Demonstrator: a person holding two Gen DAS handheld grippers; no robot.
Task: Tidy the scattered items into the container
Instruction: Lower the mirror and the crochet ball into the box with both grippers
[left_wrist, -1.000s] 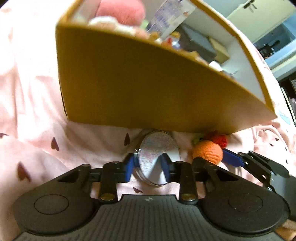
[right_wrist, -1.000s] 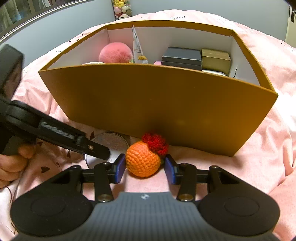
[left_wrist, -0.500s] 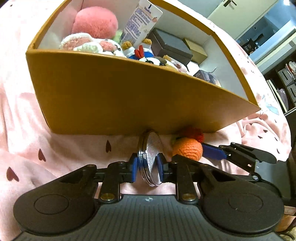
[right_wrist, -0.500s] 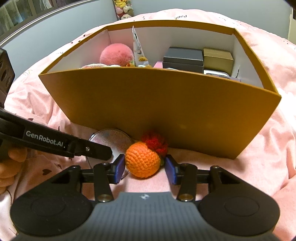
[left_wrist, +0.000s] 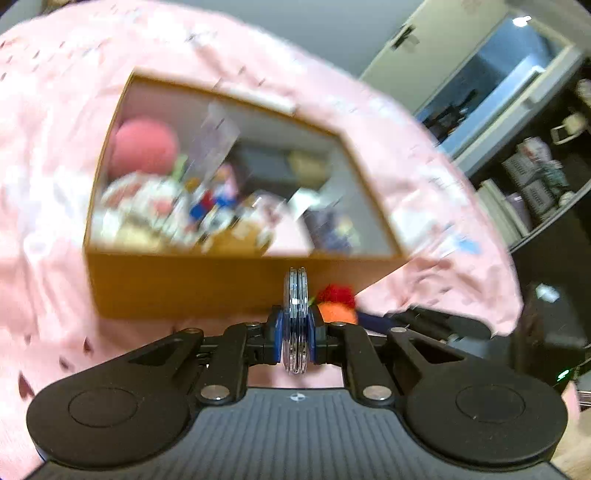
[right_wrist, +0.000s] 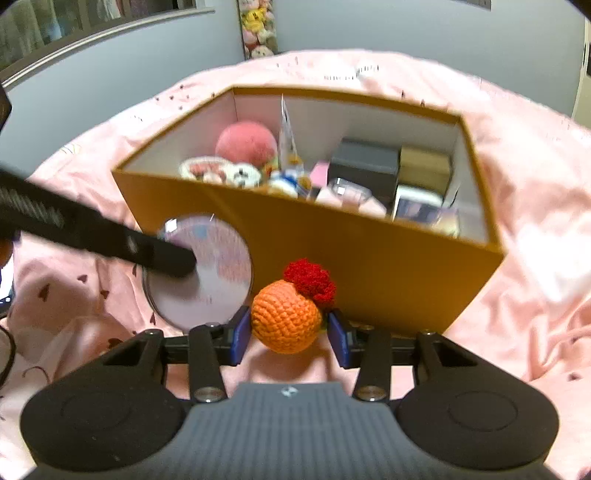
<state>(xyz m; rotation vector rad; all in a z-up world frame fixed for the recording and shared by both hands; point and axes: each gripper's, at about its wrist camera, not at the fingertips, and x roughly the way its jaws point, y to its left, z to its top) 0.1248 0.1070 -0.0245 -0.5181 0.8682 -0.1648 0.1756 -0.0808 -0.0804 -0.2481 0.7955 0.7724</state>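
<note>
A round silver compact mirror (left_wrist: 295, 295) stands edge-on between the blue pads of my left gripper (left_wrist: 295, 334), which is shut on it and holds it in front of the mustard-yellow box (left_wrist: 177, 284). In the right wrist view the mirror (right_wrist: 218, 273) shows its flat face, with a left finger (right_wrist: 166, 256) across it. My right gripper (right_wrist: 288, 338) is shut on an orange crochet ball (right_wrist: 286, 317) with a red tuft, held off the bedspread before the box's front wall (right_wrist: 369, 266). The ball (left_wrist: 338, 312) also shows just right of the mirror.
The open box holds a pink pompom (right_wrist: 245, 144), small plush toys, a dark grey case (right_wrist: 364, 162) and a tan case. A pink heart-print bedspread (right_wrist: 535, 184) lies all around it. Shelves (left_wrist: 535, 184) stand off to the right.
The left jaws closed on the mirror, which turned from face-on to edge-on and rose off the bedspread. The right gripper rose with the ball. Both views now look down into the box.
</note>
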